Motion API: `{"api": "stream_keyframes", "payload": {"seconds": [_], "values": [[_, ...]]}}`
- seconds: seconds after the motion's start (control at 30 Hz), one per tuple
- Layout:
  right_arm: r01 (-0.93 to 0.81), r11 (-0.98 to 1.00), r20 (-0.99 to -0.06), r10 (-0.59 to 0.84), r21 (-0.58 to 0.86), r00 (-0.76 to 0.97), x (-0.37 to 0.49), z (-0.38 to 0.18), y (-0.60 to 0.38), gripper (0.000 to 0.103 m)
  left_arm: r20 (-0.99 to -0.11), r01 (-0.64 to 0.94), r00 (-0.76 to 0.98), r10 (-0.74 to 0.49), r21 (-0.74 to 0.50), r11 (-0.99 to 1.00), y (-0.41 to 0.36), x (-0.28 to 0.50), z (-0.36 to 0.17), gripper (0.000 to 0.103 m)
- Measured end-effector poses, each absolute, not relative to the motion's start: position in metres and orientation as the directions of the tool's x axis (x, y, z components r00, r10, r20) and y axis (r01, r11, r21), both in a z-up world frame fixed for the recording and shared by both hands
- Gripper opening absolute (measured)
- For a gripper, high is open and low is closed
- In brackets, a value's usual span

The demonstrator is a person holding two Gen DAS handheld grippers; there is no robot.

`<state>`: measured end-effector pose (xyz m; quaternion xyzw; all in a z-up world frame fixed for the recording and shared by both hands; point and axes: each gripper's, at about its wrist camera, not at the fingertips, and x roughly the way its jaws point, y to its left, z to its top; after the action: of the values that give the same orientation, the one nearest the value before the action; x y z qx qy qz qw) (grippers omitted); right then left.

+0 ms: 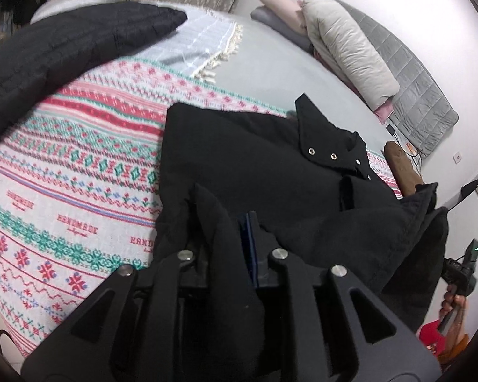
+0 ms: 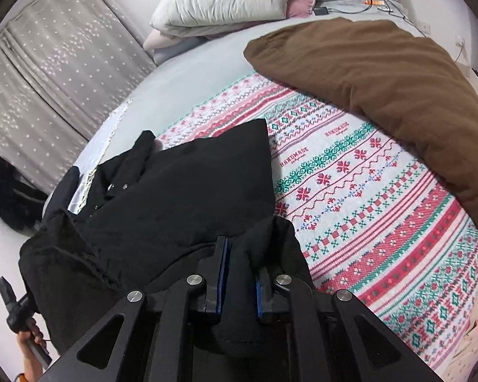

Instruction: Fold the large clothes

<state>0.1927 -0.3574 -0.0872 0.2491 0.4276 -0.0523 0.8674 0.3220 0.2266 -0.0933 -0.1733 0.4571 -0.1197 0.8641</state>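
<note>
Left wrist view: the left hand-held gripper (image 1: 221, 219) is narrow, its jaws clamping a fold of the black coat (image 1: 255, 165), which lies half folded on the patterned blanket (image 1: 63, 175) over the bed (image 1: 271, 63), toward the near edge.

Right wrist view: the right hand-held gripper (image 2: 241, 264) is likewise narrow, pinching another bunch of the coat's hem. A brown garment (image 2: 382, 95) lies toward the far corner.

Risk, as I judge it: thick fabric could slip from either pinch, or uneven pulls could skew the fold and drag the blanket.
</note>
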Motion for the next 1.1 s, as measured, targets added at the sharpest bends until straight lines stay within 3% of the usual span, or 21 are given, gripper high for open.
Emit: {"api": "stream_keyframes", "payload": {"seconds": [0.13, 0.2, 0.23, 0.27, 0.33, 0.4, 0.5, 0.57, 0.63, 0.73, 0.87, 0.93, 1.0, 1.03, 1.1], "values": [[0.315, 0.847, -0.778, 0.168, 0.428, 0.605, 0.2, -0.089, -0.364, 0.021, -0.761, 0.03, 0.49, -0.425, -0.473, 0.881, 0.234, 0.329, -0.093, 0.033], [0.302, 0.831, -0.764, 0.209, 0.468, 0.61, 0.199, -0.085, -0.367, 0.03, -0.747, 0.034, 0.487, -0.452, -0.501, 0.865, 0.24, 0.326, -0.085, 0.053], [0.285, 0.826, -0.754, 0.231, 0.486, 0.615, 0.198, -0.082, -0.368, 0.034, -0.728, 0.041, 0.499, -0.47, -0.522, 0.852, 0.244, 0.323, -0.08, 0.072], [0.274, 0.823, -0.746, 0.245, 0.498, 0.619, 0.197, -0.08, -0.368, 0.038, -0.711, 0.047, 0.513, -0.481, -0.536, 0.843, 0.247, 0.319, -0.075, 0.086], [0.244, 0.81, -0.721, 0.285, 0.533, 0.632, 0.192, -0.074, -0.37, 0.042, -0.686, 0.053, 0.554, -0.472, -0.537, 0.842, 0.255, 0.311, -0.063, 0.092], [0.223, 0.804, -0.703, 0.304, 0.551, 0.643, 0.188, -0.069, -0.371, 0.063, -0.685, 0.073, 0.566, -0.46, -0.514, 0.855, 0.262, 0.307, -0.055, 0.093], [0.188, 0.818, -0.666, 0.284, 0.544, 0.69, 0.179, -0.054, -0.376, 0.08, -0.735, 0.077, 0.563, -0.378, -0.409, 0.909, 0.266, 0.306, -0.058, 0.094], [0.171, 0.829, -0.652, 0.272, 0.532, 0.708, 0.175, -0.048, -0.381, 0.085, -0.771, 0.093, 0.548, -0.324, -0.329, 0.94, 0.266, 0.308, -0.066, 0.094], [0.166, 0.87, -0.678, 0.229, 0.465, 0.699, 0.176, -0.049, -0.383, 0.087, -0.807, 0.121, 0.513, -0.293, -0.269, 0.955, 0.262, 0.313, -0.082, 0.094], [0.181, 0.911, -0.752, 0.18, 0.371, 0.634, 0.185, -0.069, -0.385, 0.087, -0.834, 0.154, 0.452, -0.318, -0.278, 0.948, 0.259, 0.323, -0.107, 0.094], [0.179, 0.919, -0.826, 0.216, 0.353, 0.52, 0.204, -0.112, -0.384, 0.087, -0.779, 0.13, 0.405, -0.48, -0.47, 0.873, 0.263, 0.341, -0.136, 0.094], [0.171, 0.911, -0.827, 0.247, 0.376, 0.506, 0.213, -0.13, -0.382, 0.087, -0.727, 0.124, 0.425, -0.539, -0.543, 0.831, 0.267, 0.348, -0.142, 0.093], [0.166, 0.887, -0.802, 0.29, 0.43, 0.522, 0.221, -0.141, -0.383, 0.086, -0.699, 0.138, 0.422, -0.578, -0.58, 0.803, 0.264, 0.352, -0.146, 0.087], [0.16, 0.877, -0.784, 0.307, 0.453, 0.54, 0.224, -0.144, -0.384, 0.086, -0.682, 0.148, 0.411, -0.605, -0.605, 0.783, 0.262, 0.354, -0.148, 0.079], [0.149, 0.854, -0.751, 0.338, 0.498, 0.568, 0.23, -0.147, -0.385, 0.083, -0.672, 0.143, 0.403, -0.621, -0.623, 0.769, 0.259, 0.356, -0.151, 0.076]]}}
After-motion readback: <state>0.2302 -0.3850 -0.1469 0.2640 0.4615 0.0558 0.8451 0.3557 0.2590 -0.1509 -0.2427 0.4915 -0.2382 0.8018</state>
